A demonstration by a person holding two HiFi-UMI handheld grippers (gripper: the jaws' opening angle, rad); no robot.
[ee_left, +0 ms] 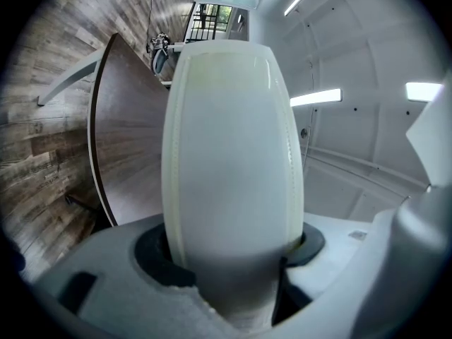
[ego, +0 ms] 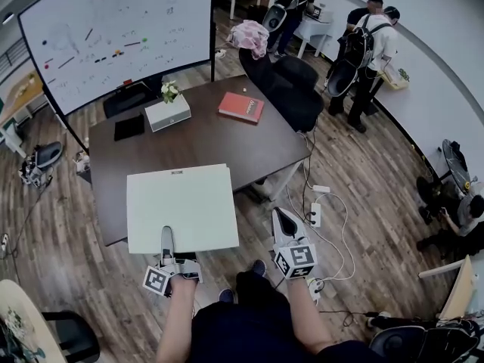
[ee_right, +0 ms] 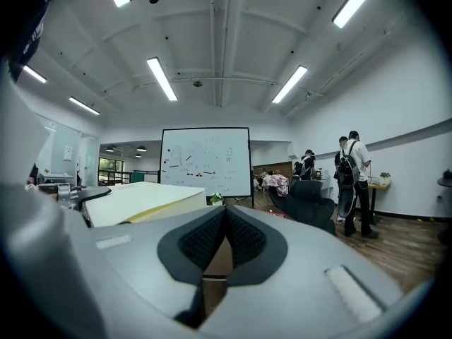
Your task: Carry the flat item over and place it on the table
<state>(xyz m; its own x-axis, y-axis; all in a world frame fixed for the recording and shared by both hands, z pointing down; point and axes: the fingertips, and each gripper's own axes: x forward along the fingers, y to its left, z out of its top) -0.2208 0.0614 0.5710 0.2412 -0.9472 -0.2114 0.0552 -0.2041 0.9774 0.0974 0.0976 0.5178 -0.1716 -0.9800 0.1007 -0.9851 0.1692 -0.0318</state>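
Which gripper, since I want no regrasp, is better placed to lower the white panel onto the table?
Left. The left gripper is clamped on the white panel at its near edge, holding it over the table. The right gripper is shut, empty, apart from the panel.

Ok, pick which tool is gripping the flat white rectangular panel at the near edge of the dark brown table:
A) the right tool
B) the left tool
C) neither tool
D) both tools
B: the left tool is clamped on the near edge of the flat white rectangular panel, while the right tool is off to the side, its jaws together on nothing.
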